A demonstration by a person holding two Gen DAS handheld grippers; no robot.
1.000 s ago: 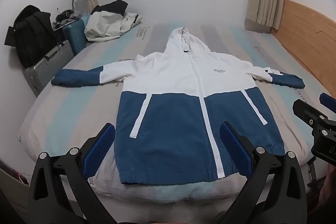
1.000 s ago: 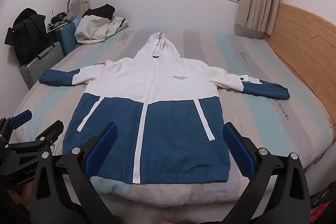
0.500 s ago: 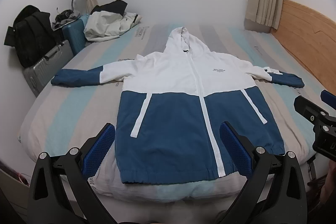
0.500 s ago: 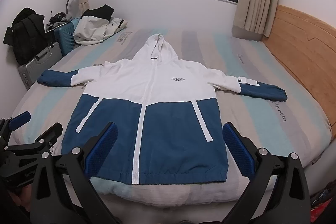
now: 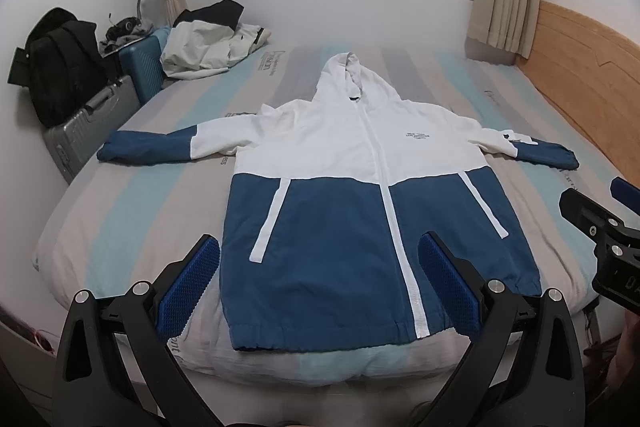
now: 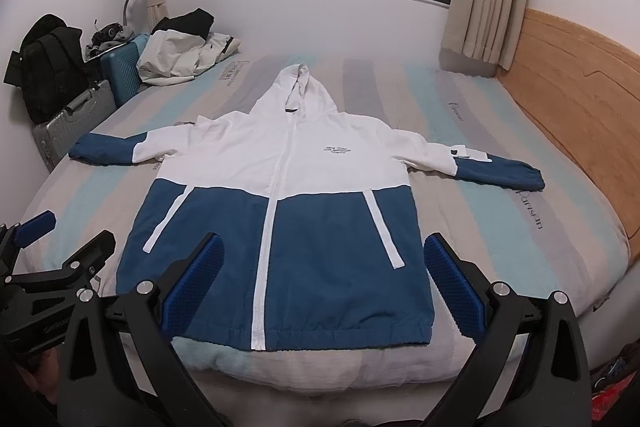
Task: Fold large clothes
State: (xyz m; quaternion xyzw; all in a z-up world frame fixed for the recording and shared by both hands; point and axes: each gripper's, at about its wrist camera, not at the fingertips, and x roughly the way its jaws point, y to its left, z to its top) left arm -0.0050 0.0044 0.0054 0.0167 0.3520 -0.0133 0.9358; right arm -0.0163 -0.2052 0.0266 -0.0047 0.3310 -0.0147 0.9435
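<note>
A white and blue hooded jacket lies flat, front up, on the striped bed, sleeves spread to both sides, hem toward me. It also shows in the right wrist view. My left gripper is open and empty, held above the bed's near edge over the hem. My right gripper is open and empty, also above the hem. The right gripper shows at the right edge of the left wrist view; the left gripper shows at the left edge of the right wrist view.
A pile of other clothes sits at the bed's far left corner. A blue suitcase, a grey case and a black backpack stand by the left wall. A wooden headboard runs along the right.
Both grippers have drifted slightly, so the jacket sits a little differently in each view. The jaws stay open and the jacket has not moved.
</note>
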